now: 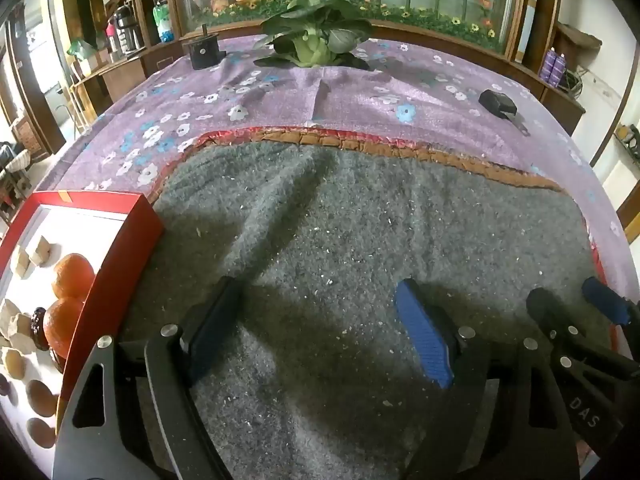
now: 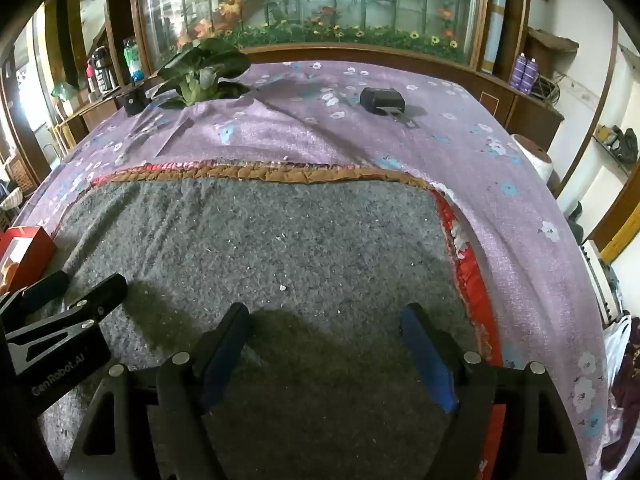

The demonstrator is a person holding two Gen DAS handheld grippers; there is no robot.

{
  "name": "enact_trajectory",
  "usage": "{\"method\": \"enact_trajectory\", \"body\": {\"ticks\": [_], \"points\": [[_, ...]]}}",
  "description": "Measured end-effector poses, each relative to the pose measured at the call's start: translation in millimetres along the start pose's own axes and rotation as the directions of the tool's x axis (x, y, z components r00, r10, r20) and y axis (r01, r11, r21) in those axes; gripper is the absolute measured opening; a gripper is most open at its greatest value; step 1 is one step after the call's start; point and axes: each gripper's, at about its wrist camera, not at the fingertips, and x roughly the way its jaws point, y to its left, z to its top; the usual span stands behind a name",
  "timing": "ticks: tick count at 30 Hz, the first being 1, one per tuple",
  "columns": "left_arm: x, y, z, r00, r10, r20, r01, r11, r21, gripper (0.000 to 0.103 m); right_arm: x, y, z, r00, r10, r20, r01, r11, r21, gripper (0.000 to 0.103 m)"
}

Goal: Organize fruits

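Two oranges (image 1: 70, 300) sit in a red box (image 1: 116, 276) at 8 o'clock in the left wrist view, touching each other, among pale nut-like pieces (image 1: 38, 254) and dark round bits on its white lining. Left gripper (image 1: 320, 332) just right of the box, jaws wide, nothing between them, over the grey blanket (image 1: 340, 220). Right gripper (image 2: 326, 344) at 6 o'clock in its own view, likewise wide and empty. Leafy green vegetable (image 1: 314, 36) at 12 o'clock on the purple flowered cloth (image 1: 360, 92); small black device (image 1: 498, 102) at 2 o'clock.
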Motion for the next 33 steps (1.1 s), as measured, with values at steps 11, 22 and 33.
{"method": "enact_trajectory", "body": {"ticks": [11, 22, 33], "points": [[0.2, 0.3, 0.0, 1.0, -0.016, -0.004, 0.016, 1.0, -0.012, 0.082, 0.2, -0.5, 0.4, 1.0, 0.008, -0.003, -0.008, 1.0, 0.007, 0.079], [0.2, 0.4, 0.0, 1.0, -0.017, -0.004, 0.017, 1.0, -0.012, 0.082, 0.6, -0.8, 0.2, 1.0, 0.009, -0.003, -0.009, 1.0, 0.007, 0.079], [0.2, 0.4, 0.0, 1.0, -0.017, -0.004, 0.017, 1.0, -0.013, 0.082, 0.3, -0.5, 0.0, 1.0, 0.01, -0.003, -0.01, 1.0, 0.007, 0.079]]}}
